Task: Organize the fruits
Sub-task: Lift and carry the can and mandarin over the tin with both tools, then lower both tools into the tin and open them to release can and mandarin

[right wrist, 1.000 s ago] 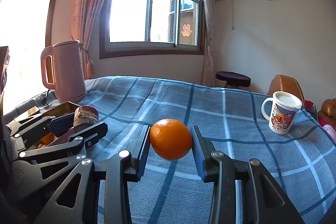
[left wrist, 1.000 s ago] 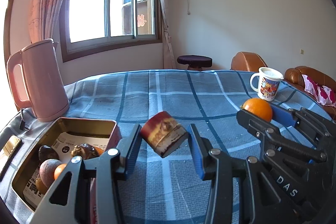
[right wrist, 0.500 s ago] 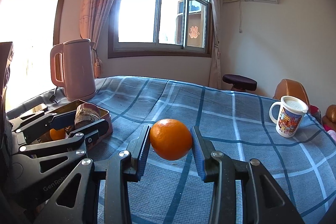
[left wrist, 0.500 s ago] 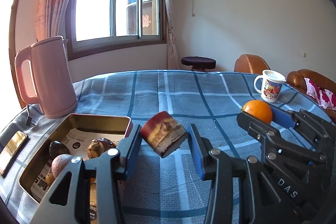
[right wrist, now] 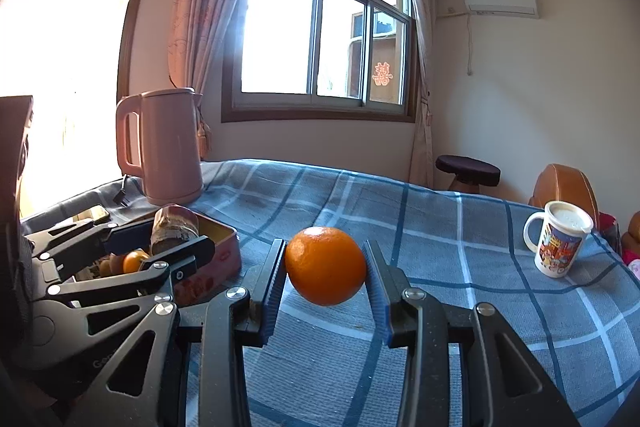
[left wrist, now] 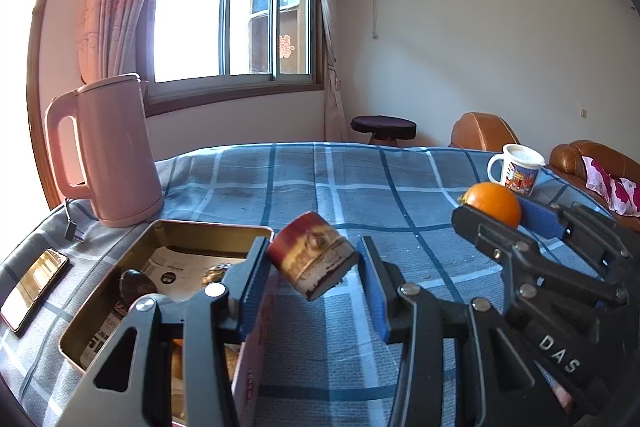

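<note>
Right wrist view: orange (right wrist: pixel 325 265) clamped between right claw (right wrist: pixel 325 283) pads, above tablecloth (right wrist: pixel 460 227).

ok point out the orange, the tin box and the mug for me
orange (right wrist: pixel 326 265): right wrist view, middle of its peel, between the jaws.
tin box (left wrist: pixel 208 225): left wrist view, far rim of the open box.
mug (right wrist: pixel 558 247): right wrist view, printed side of the body.

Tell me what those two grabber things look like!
Both are black, with angular arms that have triangle-shaped holes and round silver bolts. The left gripper and the right gripper each have two flat fingers faced with ridged blue pads. White letters "DAS" mark the right one's side. No hands, sleeves or cables show.
</note>
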Motion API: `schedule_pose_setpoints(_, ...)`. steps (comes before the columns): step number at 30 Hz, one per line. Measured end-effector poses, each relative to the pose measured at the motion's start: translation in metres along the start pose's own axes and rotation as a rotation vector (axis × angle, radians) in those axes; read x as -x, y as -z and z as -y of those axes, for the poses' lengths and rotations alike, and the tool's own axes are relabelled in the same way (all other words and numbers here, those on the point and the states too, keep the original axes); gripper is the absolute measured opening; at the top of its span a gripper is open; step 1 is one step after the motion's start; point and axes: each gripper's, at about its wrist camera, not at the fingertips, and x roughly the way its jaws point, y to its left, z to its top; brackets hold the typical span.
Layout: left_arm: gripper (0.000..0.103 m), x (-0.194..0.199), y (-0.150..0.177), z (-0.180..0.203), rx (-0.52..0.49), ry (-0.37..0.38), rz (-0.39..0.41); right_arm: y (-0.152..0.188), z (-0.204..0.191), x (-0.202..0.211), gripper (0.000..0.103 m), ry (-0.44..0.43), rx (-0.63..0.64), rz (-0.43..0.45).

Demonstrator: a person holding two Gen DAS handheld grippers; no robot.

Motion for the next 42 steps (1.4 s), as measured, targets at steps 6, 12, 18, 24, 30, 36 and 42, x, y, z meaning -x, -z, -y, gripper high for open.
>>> schedule_pose_setpoints(6,0.046,0.005,0.0,-0.01,0.007,-0.021,0.007,-0.005,-0.009,0.002,0.04,-0.022,0.013,0.011)
schedule_pose_setpoints(12,0.046,0.007,0.001,-0.021,0.017,-0.041,0.006,-0.01,-0.019,0.002,0.04,-0.044,0.023,0.023)
schedule_pose_setpoints(18,0.046,0.01,0.002,-0.032,0.033,-0.063,0.007,-0.012,-0.031,0.0,0.04,-0.07,0.038,0.027)
schedule_pose_setpoints(24,0.046,0.013,0.002,-0.042,0.042,-0.086,0.01,-0.014,-0.041,-0.002,0.04,-0.091,0.053,0.03)
schedule_pose_setpoints(30,0.046,0.015,0.004,-0.056,0.062,-0.106,0.005,-0.015,-0.051,-0.005,0.04,-0.107,0.063,0.025)
schedule_pose_setpoints(36,0.046,0.017,0.005,-0.067,0.079,-0.128,0.008,-0.014,-0.061,-0.008,0.04,-0.123,0.078,0.02)
schedule_pose_setpoints(42,0.046,0.016,0.008,-0.077,0.094,-0.139,0.003,-0.013,-0.071,-0.013,0.04,-0.138,0.091,0.014)
